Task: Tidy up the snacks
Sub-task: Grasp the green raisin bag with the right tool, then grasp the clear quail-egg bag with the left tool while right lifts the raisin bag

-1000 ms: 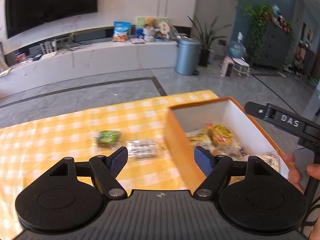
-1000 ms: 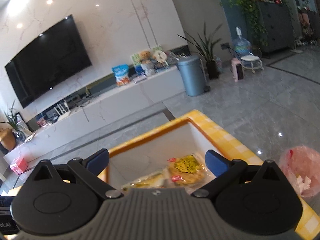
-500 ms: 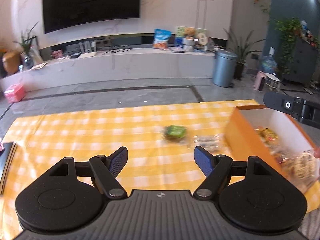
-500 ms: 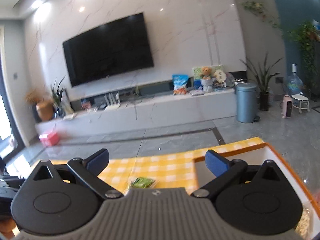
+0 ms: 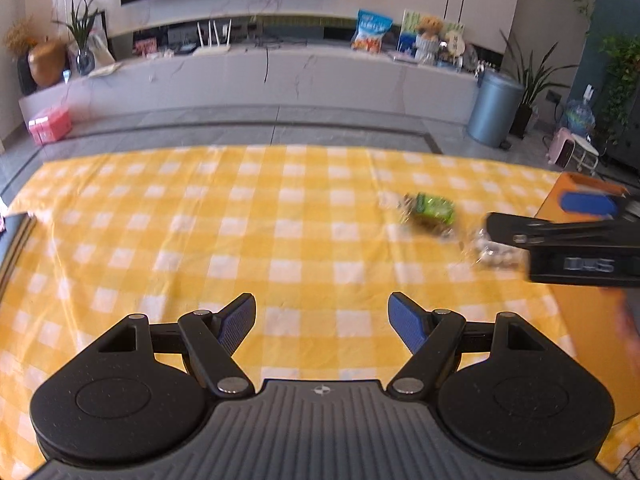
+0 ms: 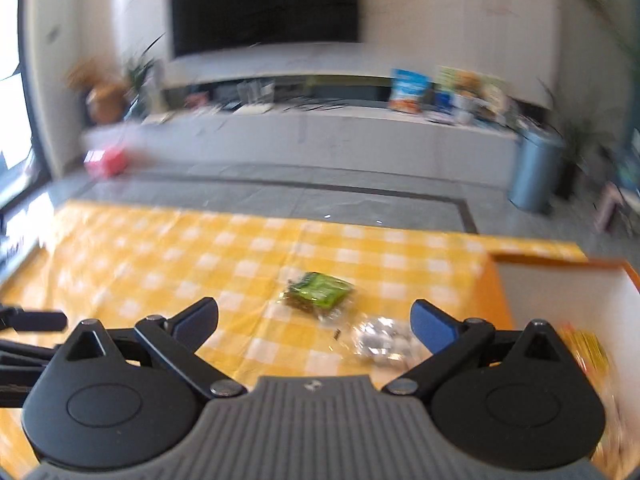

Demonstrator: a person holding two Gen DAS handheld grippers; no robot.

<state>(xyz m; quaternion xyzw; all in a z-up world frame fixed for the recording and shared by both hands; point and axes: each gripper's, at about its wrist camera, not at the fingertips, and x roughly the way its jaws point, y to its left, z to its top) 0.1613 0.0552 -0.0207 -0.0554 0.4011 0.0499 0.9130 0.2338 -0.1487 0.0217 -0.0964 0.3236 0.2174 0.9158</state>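
A green snack packet (image 5: 434, 210) (image 6: 320, 291) lies on the yellow checked tablecloth (image 5: 240, 240) (image 6: 180, 264). Beside it, toward the box, rests a clear silvery packet (image 5: 496, 255) (image 6: 380, 340). The orange box (image 6: 560, 300) (image 5: 580, 188) with white inside stands at the right and holds a yellow-labelled snack (image 6: 586, 350). My left gripper (image 5: 322, 322) is open over bare cloth, left of both packets. My right gripper (image 6: 314, 322) is open just short of the two packets, the silvery one near its right finger. In the left wrist view the right gripper (image 5: 576, 240) partly covers the silvery packet.
A dark flat object (image 5: 16, 236) sits at the table's left edge. Beyond the table are grey floor, a long white TV bench (image 5: 260, 80) with snack bags, a pink box (image 5: 50, 124) and a grey bin (image 5: 494, 108). A blurred hand (image 5: 628, 320) shows at the right.
Both grippers swung left, away from the box, and dipped toward the cloth. The right gripper now faces the two loose packets instead of the box's inside. Both stayed open.
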